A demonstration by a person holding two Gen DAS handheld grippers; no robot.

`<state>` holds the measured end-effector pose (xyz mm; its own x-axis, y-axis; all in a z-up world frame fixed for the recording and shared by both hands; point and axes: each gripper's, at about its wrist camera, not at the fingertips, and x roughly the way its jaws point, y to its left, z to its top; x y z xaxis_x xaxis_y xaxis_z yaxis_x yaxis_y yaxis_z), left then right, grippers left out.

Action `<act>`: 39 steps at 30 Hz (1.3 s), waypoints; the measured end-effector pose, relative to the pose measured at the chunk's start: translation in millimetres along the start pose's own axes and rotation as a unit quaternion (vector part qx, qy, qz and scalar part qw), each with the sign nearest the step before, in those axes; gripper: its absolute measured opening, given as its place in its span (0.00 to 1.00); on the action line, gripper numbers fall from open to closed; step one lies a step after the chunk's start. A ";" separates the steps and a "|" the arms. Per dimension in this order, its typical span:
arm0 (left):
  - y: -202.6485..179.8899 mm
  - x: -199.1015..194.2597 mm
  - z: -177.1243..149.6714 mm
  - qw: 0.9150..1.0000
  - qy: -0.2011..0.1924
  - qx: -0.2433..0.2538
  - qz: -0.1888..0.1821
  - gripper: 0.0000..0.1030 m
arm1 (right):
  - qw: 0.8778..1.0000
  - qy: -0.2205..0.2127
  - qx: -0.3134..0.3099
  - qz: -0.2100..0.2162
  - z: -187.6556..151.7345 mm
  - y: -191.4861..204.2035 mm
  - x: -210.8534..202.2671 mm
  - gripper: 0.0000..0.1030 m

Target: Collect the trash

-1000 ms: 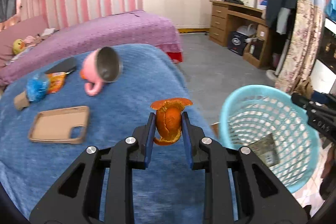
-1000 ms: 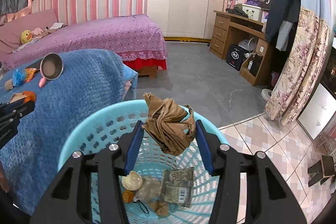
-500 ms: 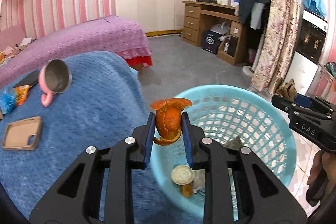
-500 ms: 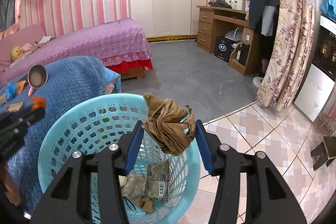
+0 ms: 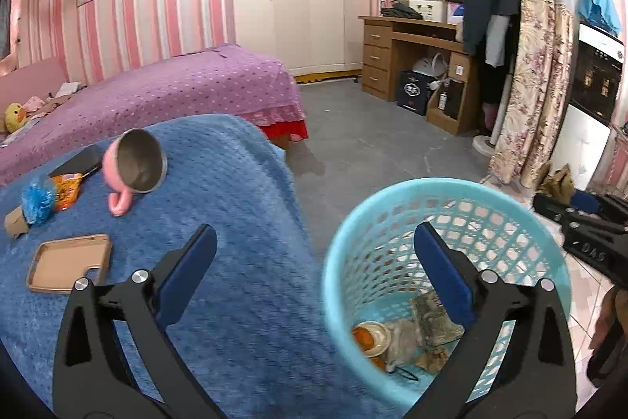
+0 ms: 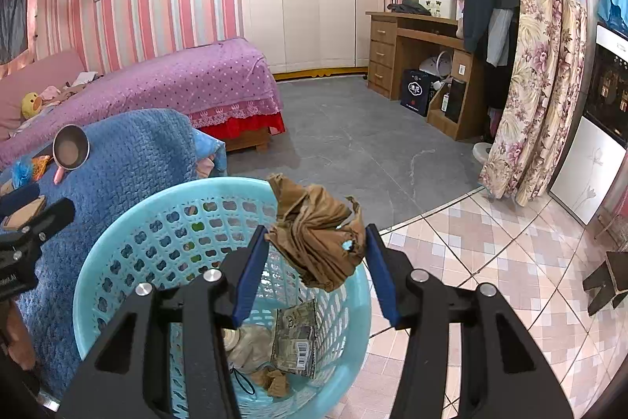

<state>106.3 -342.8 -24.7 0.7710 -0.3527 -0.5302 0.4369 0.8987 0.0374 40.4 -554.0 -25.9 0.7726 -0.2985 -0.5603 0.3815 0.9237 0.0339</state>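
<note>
Light blue plastic basket [image 5: 396, 207], round, lattice-walled, stands upright on the tiled floor just beside the blue-covered surface. Contents on its bottom: orange peel [image 5: 363, 336] lying against a pale round lid [image 5: 378, 334], a crumpled whitish wrapper [image 5: 404, 338], a flat printed packet with barcode [image 6: 296, 336] leaning against the inner wall, small brown scraps [image 6: 274, 381], and a thin black loop [image 5: 404, 374]. Crumpled brown paper [image 6: 318, 242], torn at one edge, is suspended above the basket's rim, clear of the contents.

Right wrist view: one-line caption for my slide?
Right tool grips crumpled brown paper above the blue basket, other trash already inside.
</note>
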 end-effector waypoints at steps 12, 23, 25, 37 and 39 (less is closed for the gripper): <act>40.8 -17.1 -1.0 0.999 -0.009 -0.002 0.050 0.95 | 1.000 -0.002 -0.013 0.004 5.4 23.0 -0.9 0.50; 78.4 -31.0 -5.6 0.997 -0.011 -0.014 0.076 0.95 | 1.000 0.001 -0.020 0.013 13.3 55.6 1.5 0.72; 86.5 -36.2 -5.4 0.996 -0.017 -0.013 0.082 0.95 | 1.000 -0.001 -0.015 0.009 14.4 59.0 1.0 0.85; 150.3 -56.4 -12.6 0.993 -0.025 -0.037 0.111 0.95 | 0.999 -0.012 -0.020 0.024 22.2 113.2 -0.6 0.90; 161.8 -57.6 -13.2 0.992 -0.025 -0.045 0.113 0.95 | 0.999 -0.014 -0.028 0.025 22.5 125.3 -1.3 0.90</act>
<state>126.4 -173.7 0.7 0.8677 -0.1499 -0.4740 0.2089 0.9751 0.0740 98.5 -443.2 -2.3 0.8042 -0.2579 -0.5355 0.3144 0.9492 0.0151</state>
